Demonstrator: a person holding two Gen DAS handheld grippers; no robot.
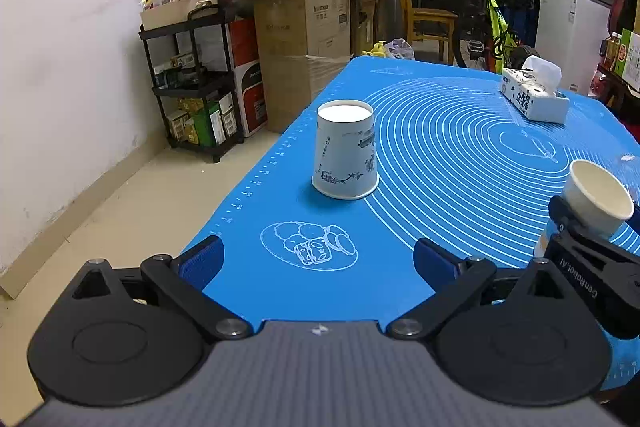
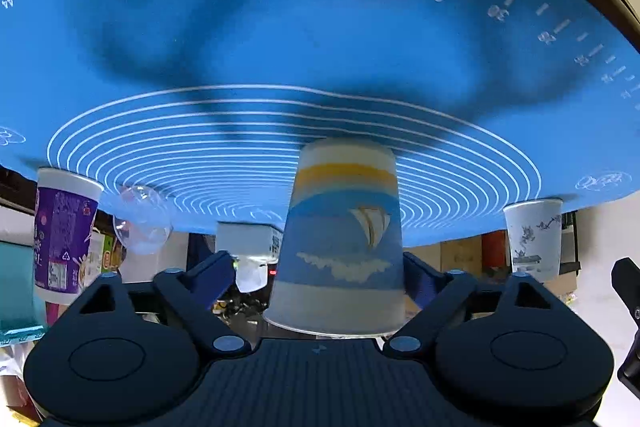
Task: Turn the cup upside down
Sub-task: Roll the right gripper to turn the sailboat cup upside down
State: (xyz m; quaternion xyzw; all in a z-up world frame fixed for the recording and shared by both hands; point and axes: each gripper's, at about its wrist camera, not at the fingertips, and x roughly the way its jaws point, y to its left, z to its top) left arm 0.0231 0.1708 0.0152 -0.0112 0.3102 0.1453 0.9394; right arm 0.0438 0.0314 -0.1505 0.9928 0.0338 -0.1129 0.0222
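Observation:
A white paper cup with blue ink drawings (image 1: 346,151) stands mouth down on the blue mat (image 1: 440,155), ahead of my open, empty left gripper (image 1: 318,261). It also shows in the right wrist view (image 2: 534,239). My right gripper (image 1: 576,223) is rolled over, so its view is inverted. Its fingers stand wide around a paper cup with a sailboat print (image 2: 340,239), whose open mouth (image 1: 600,193) faces up and away in the left wrist view. Its right pad (image 2: 418,279) is against the cup wall; the left pad (image 2: 214,277) stands clear of it.
A tissue box (image 1: 534,95) lies at the mat's far right. A purple cup (image 2: 64,231) and a clear plastic cup (image 2: 142,221) stand on the mat. The table's left edge drops to the floor, with a black shelf (image 1: 192,83) and stacked cartons (image 1: 292,7) beyond.

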